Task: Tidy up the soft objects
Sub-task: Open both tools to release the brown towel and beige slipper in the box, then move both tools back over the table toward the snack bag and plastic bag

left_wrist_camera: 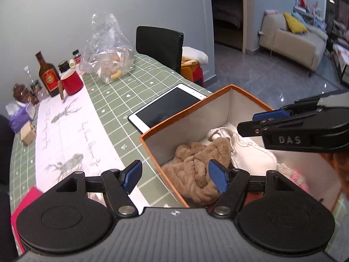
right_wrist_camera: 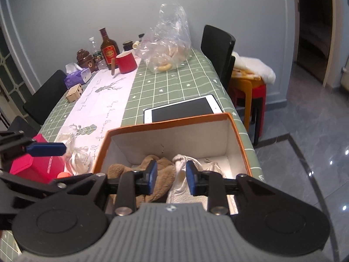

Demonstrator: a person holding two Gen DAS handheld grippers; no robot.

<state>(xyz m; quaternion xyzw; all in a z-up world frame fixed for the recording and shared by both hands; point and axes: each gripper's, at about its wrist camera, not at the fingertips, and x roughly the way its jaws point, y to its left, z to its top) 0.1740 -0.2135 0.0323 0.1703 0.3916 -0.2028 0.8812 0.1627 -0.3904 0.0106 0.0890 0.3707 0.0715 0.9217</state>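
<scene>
Two hand-held grippers share one build. The left gripper (left_wrist_camera: 174, 178) has a ribbed grey plastic body stamped with a small white four-point star emblem, flanked by two round matte-black discs. Black link arms pivot on silver screws and end in blue textured finger pads (left_wrist_camera: 218, 178). The right gripper (right_wrist_camera: 170, 178) shows the same grey ribbing, white emblem, black discs, silver pivot screws and blue pads (right_wrist_camera: 192, 179). Seen side-on from the left wrist camera, one black arm carries raised white letters reading "DAS".
</scene>
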